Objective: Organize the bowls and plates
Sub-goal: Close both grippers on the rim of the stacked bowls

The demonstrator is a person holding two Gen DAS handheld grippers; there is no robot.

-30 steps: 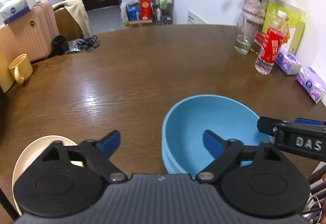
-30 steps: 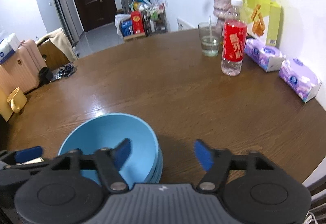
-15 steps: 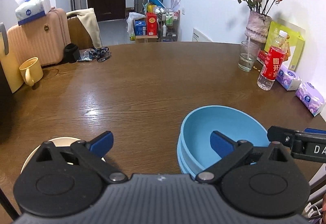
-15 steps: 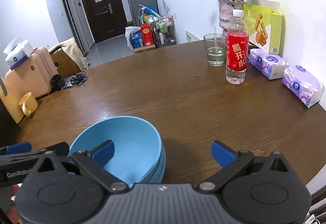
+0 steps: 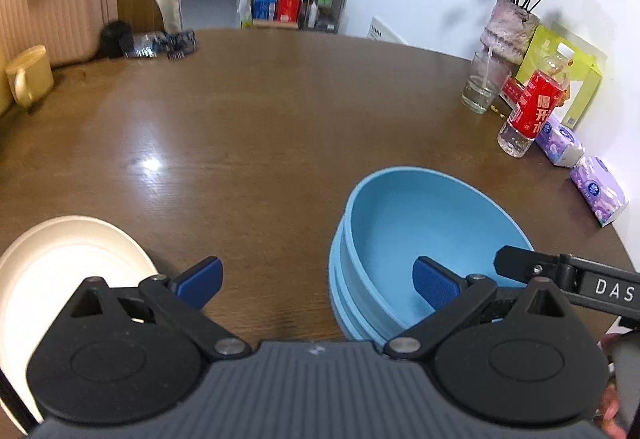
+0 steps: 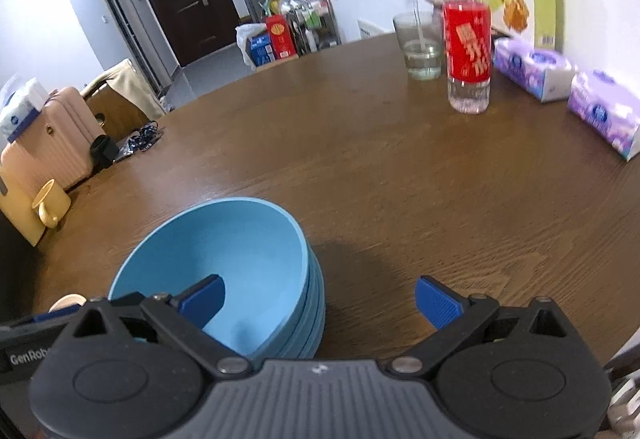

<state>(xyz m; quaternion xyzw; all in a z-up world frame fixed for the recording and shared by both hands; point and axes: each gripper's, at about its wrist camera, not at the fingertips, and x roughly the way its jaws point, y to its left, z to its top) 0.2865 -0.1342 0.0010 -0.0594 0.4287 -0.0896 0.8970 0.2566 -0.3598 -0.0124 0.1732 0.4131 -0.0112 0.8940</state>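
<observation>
Both grippers are wide open and hold nothing; the right gripper (image 6: 318,299) has just been opening, with only the bowl wall between its jaws. The left gripper (image 5: 318,281) hangs over bare table (image 5: 260,127). At its 8 o'clock lies the cream plate (image 5: 68,259), at its 3 o'clock the stack of blue bowls (image 5: 420,235), nested, near the table edge. The bowls look like light, stiff plastic, smooth and probably slippery, so I would pinch the rim wall of the top bowl. Farther, at 2 o'clock, stand a water bottle (image 5: 532,111) and a glass (image 5: 482,87).
</observation>
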